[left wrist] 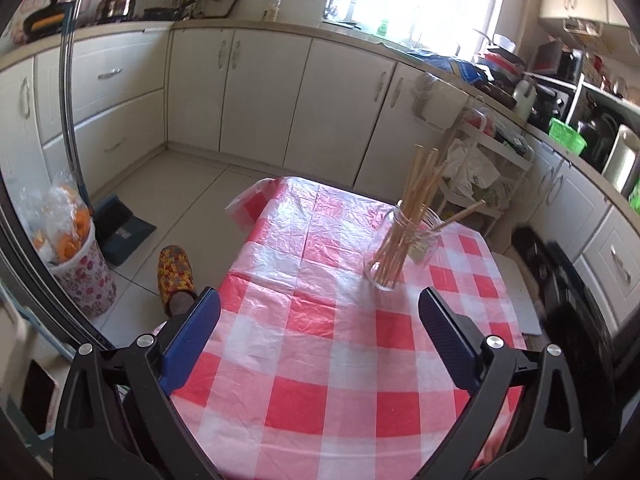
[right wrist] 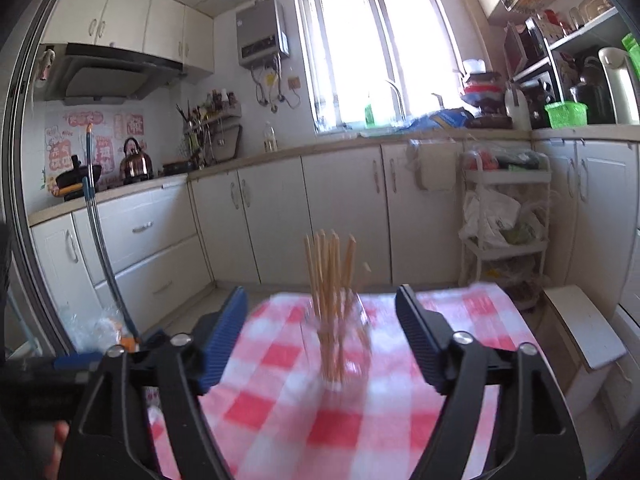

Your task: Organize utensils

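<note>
A clear glass jar point(left wrist: 400, 248) stands on the red-and-white checked tablecloth point(left wrist: 312, 340) and holds several wooden chopsticks point(left wrist: 416, 200); one leans out to the right. My left gripper point(left wrist: 320, 312) is open and empty, above the cloth, short of the jar. In the right wrist view the jar point(right wrist: 344, 344) with its chopsticks point(right wrist: 330, 276) is blurred and stands just ahead between the fingers of my right gripper point(right wrist: 320, 308), which is open and empty. No loose utensil shows on the cloth.
White kitchen cabinets point(left wrist: 260, 92) run behind and to the right. A floral bin point(left wrist: 80, 272), a dustpan point(left wrist: 120, 232) and a slipper point(left wrist: 176, 272) are on the floor to the left. A white trolley point(right wrist: 504, 232) stands right of the table.
</note>
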Demonstrator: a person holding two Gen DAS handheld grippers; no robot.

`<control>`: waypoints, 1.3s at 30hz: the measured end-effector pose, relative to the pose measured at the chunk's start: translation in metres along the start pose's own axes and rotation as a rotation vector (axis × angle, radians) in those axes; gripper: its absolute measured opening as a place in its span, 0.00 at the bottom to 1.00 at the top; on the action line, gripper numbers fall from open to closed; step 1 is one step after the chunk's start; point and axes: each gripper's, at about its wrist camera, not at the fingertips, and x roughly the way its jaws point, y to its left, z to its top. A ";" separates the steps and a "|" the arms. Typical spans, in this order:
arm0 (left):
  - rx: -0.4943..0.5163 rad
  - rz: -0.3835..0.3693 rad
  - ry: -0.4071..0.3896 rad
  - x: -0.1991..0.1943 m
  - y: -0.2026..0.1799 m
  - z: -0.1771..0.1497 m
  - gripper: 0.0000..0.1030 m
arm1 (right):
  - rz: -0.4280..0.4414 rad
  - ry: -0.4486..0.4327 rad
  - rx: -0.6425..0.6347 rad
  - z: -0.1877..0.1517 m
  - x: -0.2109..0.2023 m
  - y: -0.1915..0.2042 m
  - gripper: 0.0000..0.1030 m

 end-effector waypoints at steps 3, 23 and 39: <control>0.038 -0.004 0.001 -0.019 -0.009 -0.006 0.93 | -0.034 0.088 0.037 -0.010 -0.029 -0.010 0.84; 0.147 0.105 -0.003 -0.135 -0.029 -0.052 0.93 | -0.082 0.225 0.138 -0.021 -0.180 0.013 0.93; 0.085 0.079 0.022 -0.183 -0.022 -0.088 0.93 | -0.039 0.256 0.124 -0.031 -0.206 0.033 0.93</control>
